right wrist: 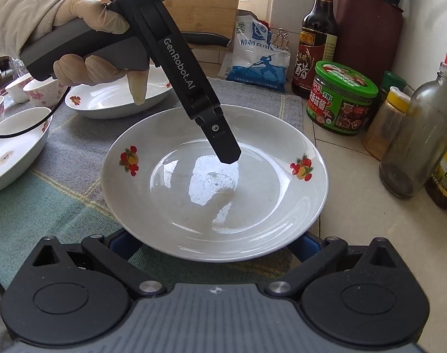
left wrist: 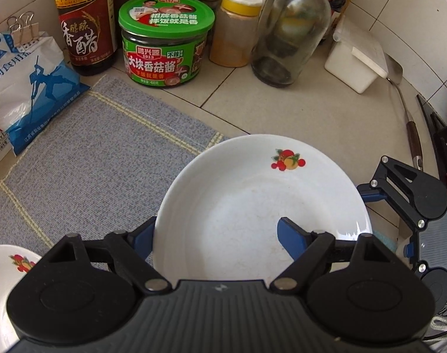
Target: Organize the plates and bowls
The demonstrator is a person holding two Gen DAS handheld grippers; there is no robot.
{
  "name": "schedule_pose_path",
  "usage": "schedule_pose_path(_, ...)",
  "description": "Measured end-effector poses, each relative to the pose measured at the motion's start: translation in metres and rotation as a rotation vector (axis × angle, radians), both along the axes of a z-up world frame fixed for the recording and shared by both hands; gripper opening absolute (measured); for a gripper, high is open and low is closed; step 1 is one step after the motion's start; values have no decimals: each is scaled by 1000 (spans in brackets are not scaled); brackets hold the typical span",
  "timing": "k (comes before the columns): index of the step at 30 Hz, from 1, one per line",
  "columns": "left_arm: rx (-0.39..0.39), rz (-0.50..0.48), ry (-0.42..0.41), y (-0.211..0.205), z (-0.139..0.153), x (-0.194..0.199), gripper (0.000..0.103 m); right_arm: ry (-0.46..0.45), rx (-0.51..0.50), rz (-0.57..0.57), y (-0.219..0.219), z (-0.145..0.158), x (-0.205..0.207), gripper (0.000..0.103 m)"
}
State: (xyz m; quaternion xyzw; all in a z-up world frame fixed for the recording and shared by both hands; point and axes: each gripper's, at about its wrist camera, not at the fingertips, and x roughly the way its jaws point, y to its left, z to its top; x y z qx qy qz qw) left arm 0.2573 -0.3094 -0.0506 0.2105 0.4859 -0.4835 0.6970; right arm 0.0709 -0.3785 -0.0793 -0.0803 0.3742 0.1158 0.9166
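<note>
A white deep plate (left wrist: 247,200) with fruit prints hangs over the right edge of the grey cloth (left wrist: 91,153). My left gripper (left wrist: 214,225) straddles its rim. One blue finger sits outside the rim and the other presses inside the dish, so it is shut on the plate. In the right wrist view a gloved hand (right wrist: 85,67) holds that gripper, its fingertip (right wrist: 227,153) on the plate's (right wrist: 170,206) inner floor. My right gripper (right wrist: 213,244) stands wide open, both fingers tucked beneath the near rim.
Two more fruit-print plates (right wrist: 120,100) (right wrist: 14,147) and small flowered bowls (right wrist: 41,91) lie to the left on the cloth. Behind stand a vinegar bottle (left wrist: 85,23), green-lidded jar (left wrist: 164,41), salt bag (left wrist: 26,88), spice jar (left wrist: 238,35), glass bottle (left wrist: 291,29), white box (left wrist: 355,61) and spatula (left wrist: 405,111).
</note>
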Motion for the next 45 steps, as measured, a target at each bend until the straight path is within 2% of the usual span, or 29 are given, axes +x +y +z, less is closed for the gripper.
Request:
schedule_pose_path(12, -33, 38, -26, 11, 11, -7, 86, -2, -9, -22, 2, 0, -2, 103)
schedule_pose_path(21, -96, 73, -181, 43, 49, -47, 91, -7, 22, -79, 5, 12, -19, 103)
schedule_pose_path(30, -139, 172, -325, 100, 72, -108, 92, 22, 25, -133, 15, 16, -34, 103)
schedule_pose_path(38, -172, 264, -367, 167, 67, -156, 92, 10, -34, -126, 58, 27, -52, 103)
schedule_pose_path(45, -156, 328, -412, 218, 58, -193, 93, -1, -49, -87, 103, 34, -62, 103)
